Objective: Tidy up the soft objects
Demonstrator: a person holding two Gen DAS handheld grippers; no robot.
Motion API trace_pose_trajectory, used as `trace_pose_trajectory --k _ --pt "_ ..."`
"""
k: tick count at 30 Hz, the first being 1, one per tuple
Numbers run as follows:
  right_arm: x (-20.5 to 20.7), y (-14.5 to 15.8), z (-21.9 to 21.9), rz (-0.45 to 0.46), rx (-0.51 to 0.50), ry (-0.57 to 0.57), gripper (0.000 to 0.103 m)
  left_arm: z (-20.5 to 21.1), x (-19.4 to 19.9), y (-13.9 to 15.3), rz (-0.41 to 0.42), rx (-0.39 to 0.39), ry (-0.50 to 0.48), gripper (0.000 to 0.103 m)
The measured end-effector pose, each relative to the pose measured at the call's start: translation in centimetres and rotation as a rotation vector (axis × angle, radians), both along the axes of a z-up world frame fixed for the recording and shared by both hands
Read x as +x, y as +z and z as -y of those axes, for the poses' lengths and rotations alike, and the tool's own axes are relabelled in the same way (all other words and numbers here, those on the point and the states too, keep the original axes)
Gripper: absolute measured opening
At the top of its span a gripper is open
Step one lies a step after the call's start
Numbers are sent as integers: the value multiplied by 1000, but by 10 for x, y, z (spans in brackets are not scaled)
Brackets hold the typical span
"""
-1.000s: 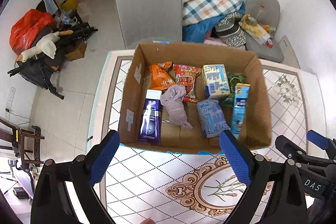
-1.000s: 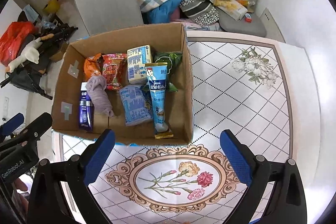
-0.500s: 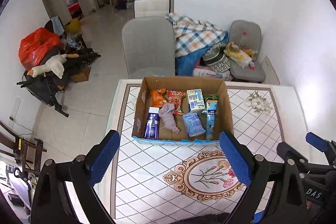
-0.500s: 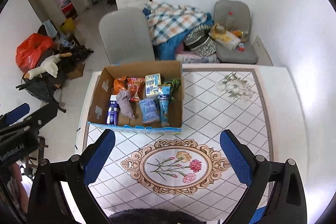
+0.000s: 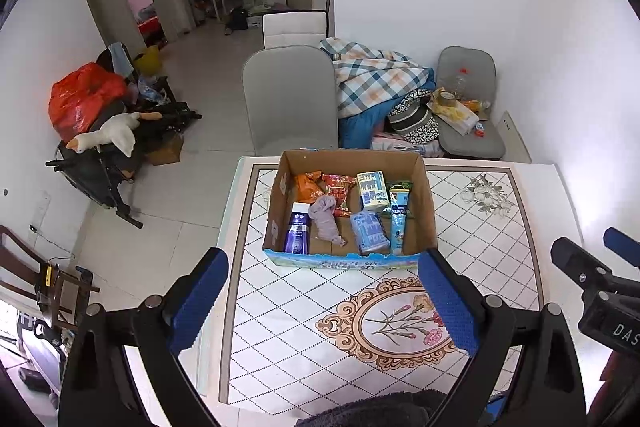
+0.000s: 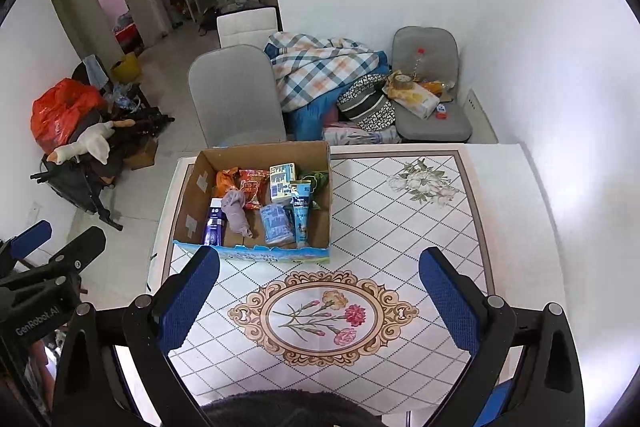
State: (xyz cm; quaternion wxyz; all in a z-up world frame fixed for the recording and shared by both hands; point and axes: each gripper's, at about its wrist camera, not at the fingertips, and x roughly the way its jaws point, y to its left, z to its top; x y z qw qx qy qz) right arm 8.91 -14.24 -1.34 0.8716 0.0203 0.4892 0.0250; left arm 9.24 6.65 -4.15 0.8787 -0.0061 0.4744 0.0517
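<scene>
Above the table [image 5: 280, 307], farther back from the cardboard box [image 5: 426, 203] than before: left gripper [image 5: 324, 303] and right gripper [image 6: 318, 301], jaws wide apart, empty.

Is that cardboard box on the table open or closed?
Open. The cardboard box has no lid or flaps over its top, so the grey cloth and packets inside show from above.

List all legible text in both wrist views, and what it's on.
"GenRobot.AI": on the left gripper body, seen from the right wrist view.
"DAS", cut off at the frame edge: on the right gripper body, seen from the left wrist view.
Print on the packages in the cardboard box: too small to read.
</scene>
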Motion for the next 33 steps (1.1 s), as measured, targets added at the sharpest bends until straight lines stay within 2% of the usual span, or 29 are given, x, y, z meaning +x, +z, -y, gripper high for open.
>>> trace_pose_trajectory --k 7,33 --pt "-9 14 -1 25 -29 0 102 3 -7 3 0 1 5 97" --pt "-17 25 9 43 -37 -32 102 7 -17 15 26 4 10 97"
